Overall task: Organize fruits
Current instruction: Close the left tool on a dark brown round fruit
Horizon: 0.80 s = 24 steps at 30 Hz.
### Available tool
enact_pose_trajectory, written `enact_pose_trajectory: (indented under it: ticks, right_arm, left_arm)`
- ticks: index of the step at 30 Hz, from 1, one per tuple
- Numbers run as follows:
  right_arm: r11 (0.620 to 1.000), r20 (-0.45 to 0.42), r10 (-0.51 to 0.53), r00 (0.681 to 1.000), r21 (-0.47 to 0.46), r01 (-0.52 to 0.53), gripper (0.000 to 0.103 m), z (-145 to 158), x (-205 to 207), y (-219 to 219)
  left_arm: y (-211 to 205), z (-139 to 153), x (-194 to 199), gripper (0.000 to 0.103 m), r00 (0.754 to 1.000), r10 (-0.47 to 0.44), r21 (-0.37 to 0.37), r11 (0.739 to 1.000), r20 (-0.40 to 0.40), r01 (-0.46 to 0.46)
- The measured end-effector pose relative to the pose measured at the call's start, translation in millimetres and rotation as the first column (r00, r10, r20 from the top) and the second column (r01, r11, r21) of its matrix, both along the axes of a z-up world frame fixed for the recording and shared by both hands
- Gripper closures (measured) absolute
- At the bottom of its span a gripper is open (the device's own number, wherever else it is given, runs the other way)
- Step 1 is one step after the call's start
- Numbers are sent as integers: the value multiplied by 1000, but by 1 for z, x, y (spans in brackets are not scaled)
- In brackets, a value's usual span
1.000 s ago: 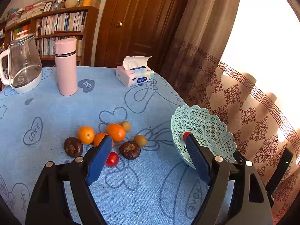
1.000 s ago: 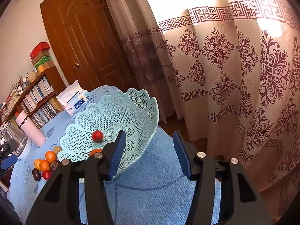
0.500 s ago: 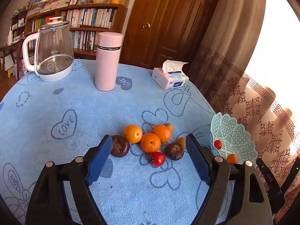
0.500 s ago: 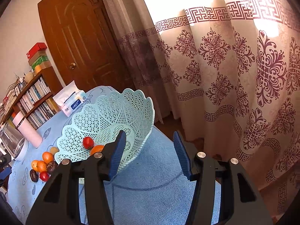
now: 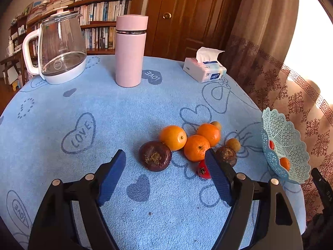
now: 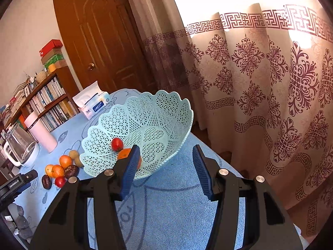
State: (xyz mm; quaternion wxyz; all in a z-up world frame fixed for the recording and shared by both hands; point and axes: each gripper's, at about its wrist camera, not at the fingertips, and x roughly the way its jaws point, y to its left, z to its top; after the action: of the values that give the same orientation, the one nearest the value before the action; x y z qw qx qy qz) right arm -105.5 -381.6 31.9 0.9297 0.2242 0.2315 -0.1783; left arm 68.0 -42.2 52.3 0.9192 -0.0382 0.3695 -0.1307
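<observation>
Left wrist view: my left gripper (image 5: 165, 162) hovers spread wide and empty, near the fruit cluster (image 5: 187, 143) on the blue cloth. My right gripper (image 6: 164, 164), also spread and empty, faces the basket (image 6: 145, 114) holding two fruits.

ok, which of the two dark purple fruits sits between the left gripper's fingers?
The larger dark fruit, left of the oranges, framed by the open left gripper. The smaller dark fruit sits outside, behind the right-hand finger.
</observation>
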Motion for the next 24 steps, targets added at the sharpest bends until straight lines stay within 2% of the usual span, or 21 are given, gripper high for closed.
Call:
enact_pose_trajectory:
  ticks: [7, 9, 12, 18, 24]
  right_arm:
    - [993, -24, 115, 993, -2, -115, 49, -1, 9, 33]
    - [988, -35, 153, 988, -5, -153, 49, -3, 12, 43]
    - [981, -45, 192, 980, -20, -193, 42, -2, 15, 55]
    - [972, -24, 210, 977, -107, -211, 41, 9, 12, 78]
    - [954, -29, 268, 963, -134, -270, 41, 16, 17, 98]
  left_arm:
    - [-2, -19, 19, 38, 999, -15, 49, 999, -52, 17]
    - [-1, -24, 23, 41, 997, -18, 45, 999, -68, 21]
    - [1, -31, 28, 44, 996, -23, 32, 999, -86, 26]
    - [7, -37, 32, 58, 993, -40, -22, 999, -108, 38]
    - [11, -32, 23, 58, 996, -42, -41, 998, -75, 39]
